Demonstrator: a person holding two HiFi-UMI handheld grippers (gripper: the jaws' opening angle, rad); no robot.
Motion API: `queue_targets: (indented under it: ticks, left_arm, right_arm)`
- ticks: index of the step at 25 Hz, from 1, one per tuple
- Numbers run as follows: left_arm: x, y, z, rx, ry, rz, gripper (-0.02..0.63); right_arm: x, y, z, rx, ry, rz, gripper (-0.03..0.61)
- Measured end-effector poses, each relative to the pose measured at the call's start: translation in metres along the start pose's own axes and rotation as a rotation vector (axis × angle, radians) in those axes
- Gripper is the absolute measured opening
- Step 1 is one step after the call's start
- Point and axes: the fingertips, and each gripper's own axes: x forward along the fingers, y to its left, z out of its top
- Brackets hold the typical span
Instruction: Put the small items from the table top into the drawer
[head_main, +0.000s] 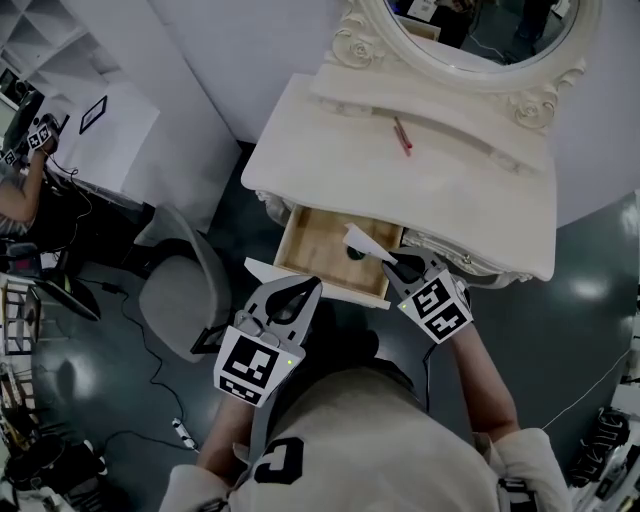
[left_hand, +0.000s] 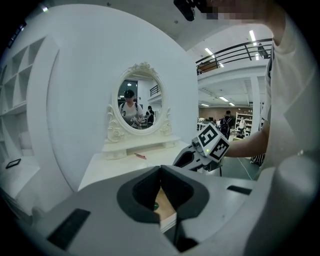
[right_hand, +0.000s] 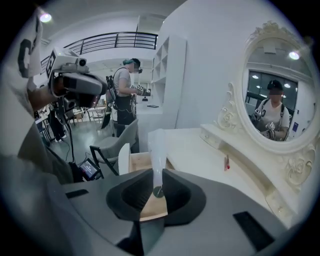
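The white dressing table (head_main: 330, 160) has its wooden drawer (head_main: 320, 250) pulled open. A red pen (head_main: 403, 135) lies on the table top near the mirror shelf, and it also shows in the right gripper view (right_hand: 226, 162). My right gripper (head_main: 392, 262) hangs over the drawer's right part, shut on a thin white translucent packet (head_main: 362, 243) that sticks up and out past its jaws (right_hand: 155, 147). A small dark round thing (head_main: 350, 254) lies in the drawer. My left gripper (head_main: 305, 288) is at the drawer's front edge, jaws together with nothing between them (left_hand: 160, 170).
An oval mirror (head_main: 480, 30) stands at the back of the table. A grey chair (head_main: 185, 285) stands left of the drawer, with cables on the floor round it. White shelving and a person with grippers (head_main: 20, 170) are at the far left.
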Motion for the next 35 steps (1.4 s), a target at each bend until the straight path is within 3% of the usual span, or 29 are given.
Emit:
queue_targets:
  ticks: [6, 16, 35]
  left_arm:
    - [-0.001, 0.05, -0.012, -0.083, -0.022, -0.019, 0.058]
    - [0.003, 0.109, -0.021, -0.131, -0.023, -0.036, 0.058]
    - [0.017, 0.134, -0.036, -0.174, 0.024, -0.057, 0.058]
  right_arm:
    - [0.04, 0.006, 0.012, -0.032, 0.077, 0.018, 0.066]
    - [0.098, 0.009, 0.019, -0.166, 0.211, 0.025, 0.066]
    - [0.18, 0.012, 0.002, -0.356, 0.272, -0.015, 0.066]
